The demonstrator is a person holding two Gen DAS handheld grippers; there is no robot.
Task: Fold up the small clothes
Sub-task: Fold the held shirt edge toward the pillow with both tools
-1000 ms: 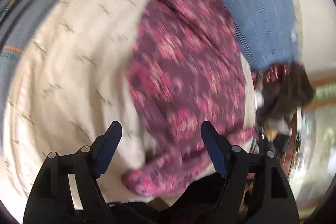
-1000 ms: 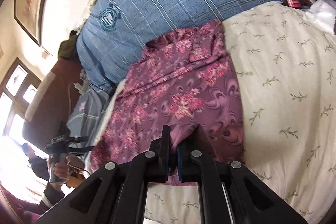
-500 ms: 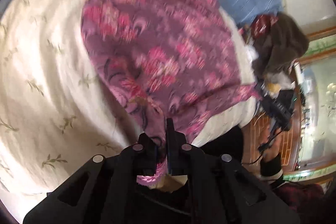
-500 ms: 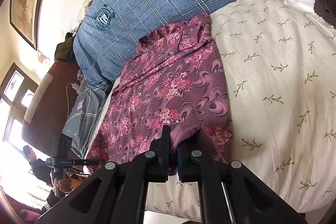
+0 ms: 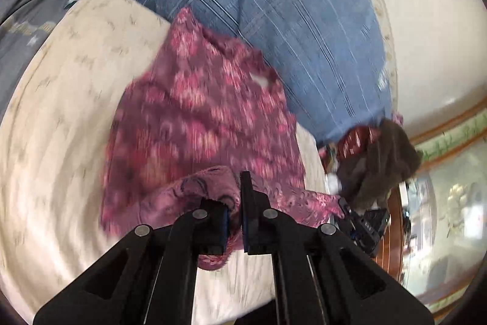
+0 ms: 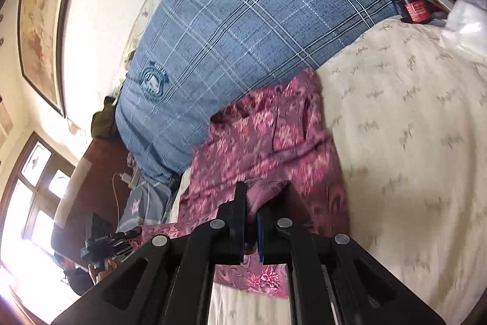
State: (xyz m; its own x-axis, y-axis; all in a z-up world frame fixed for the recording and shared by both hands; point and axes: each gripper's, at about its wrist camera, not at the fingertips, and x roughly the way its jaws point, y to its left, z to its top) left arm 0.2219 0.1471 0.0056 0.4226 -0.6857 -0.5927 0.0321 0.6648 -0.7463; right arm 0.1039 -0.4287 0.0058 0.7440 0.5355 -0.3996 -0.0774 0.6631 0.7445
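Observation:
A purple garment with pink flowers (image 5: 207,118) lies spread on the cream bedsheet (image 5: 61,142), its far end against a blue plaid pillow. My left gripper (image 5: 234,203) is shut on the garment's near edge and holds that edge lifted, curling over the rest. In the right wrist view the same garment (image 6: 274,142) stretches away from me. My right gripper (image 6: 251,218) is shut on another part of its near edge, also raised off the sheet. The cloth under both sets of fingers is partly hidden.
A large blue plaid pillow (image 6: 243,35) fills the far side of the bed (image 6: 411,157). Grey bedding (image 5: 21,20) lies at the left. Dark clothes and a red item (image 5: 374,148) are piled at the bed's right edge. A person's hand with a camera rig (image 6: 103,249) is beside the bed.
My left gripper went from open over the garment's near edge to shut on it. Both grippers have since lifted their edges and carried them toward the pillow.

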